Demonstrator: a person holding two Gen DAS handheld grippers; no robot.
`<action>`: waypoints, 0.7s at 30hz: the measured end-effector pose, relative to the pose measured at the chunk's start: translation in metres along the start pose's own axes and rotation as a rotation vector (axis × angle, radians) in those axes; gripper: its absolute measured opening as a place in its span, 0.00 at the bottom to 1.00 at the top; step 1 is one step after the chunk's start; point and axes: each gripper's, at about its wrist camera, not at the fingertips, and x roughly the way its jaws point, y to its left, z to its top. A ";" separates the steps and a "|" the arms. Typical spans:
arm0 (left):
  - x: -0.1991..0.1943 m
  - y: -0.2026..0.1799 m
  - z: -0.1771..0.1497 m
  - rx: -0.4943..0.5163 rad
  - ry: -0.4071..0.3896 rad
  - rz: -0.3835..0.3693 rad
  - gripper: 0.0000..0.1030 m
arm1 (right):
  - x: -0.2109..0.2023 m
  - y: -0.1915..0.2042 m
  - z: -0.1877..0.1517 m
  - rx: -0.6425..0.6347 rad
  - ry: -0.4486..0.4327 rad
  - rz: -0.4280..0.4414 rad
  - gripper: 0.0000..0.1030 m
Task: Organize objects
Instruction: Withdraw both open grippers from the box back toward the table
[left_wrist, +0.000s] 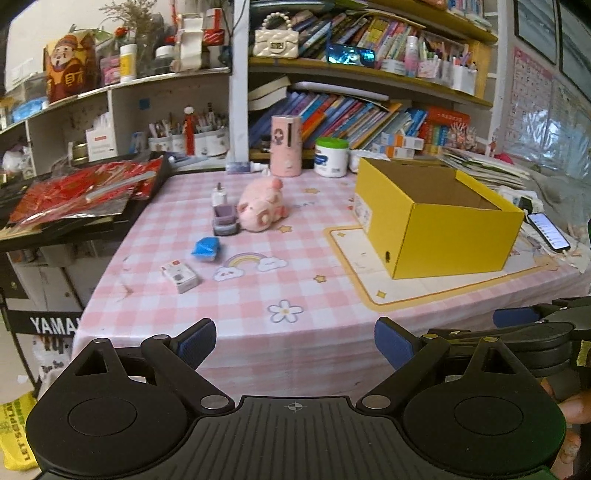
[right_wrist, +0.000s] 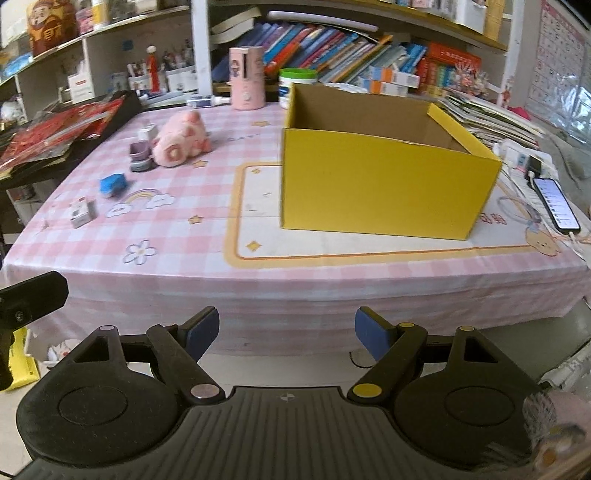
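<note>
An open yellow cardboard box (left_wrist: 439, 221) (right_wrist: 384, 184) stands on the right of the pink checked table (left_wrist: 258, 306) (right_wrist: 177, 243). To its left lie a pink plush pig (left_wrist: 260, 206) (right_wrist: 181, 144), a purple-grey stamp block (left_wrist: 224, 220) (right_wrist: 140, 157), a small white bottle (left_wrist: 219, 195), a blue packet (left_wrist: 206, 249) (right_wrist: 112, 184) and a small white card box (left_wrist: 181, 277) (right_wrist: 82, 213). My left gripper (left_wrist: 295, 343) and right gripper (right_wrist: 286, 332) are open and empty, both held off the table's near edge. The right gripper also shows in the left wrist view (left_wrist: 517, 317).
A phone (left_wrist: 548, 230) (right_wrist: 557, 205) on a cable lies right of the box. A pink canister (left_wrist: 285, 146) and a white jar (left_wrist: 331, 157) stand at the back. Red packets (left_wrist: 85, 192) sit on a black stand at the left. Bookshelves stand behind.
</note>
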 end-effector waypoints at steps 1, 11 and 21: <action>-0.001 0.002 0.000 -0.001 0.000 0.003 0.92 | -0.001 0.003 0.000 -0.004 -0.002 0.005 0.77; -0.008 0.025 -0.003 -0.036 -0.003 0.038 0.92 | -0.001 0.030 0.005 -0.047 -0.012 0.040 0.78; -0.004 0.038 0.000 -0.075 0.002 0.067 0.92 | 0.006 0.045 0.015 -0.089 -0.014 0.073 0.78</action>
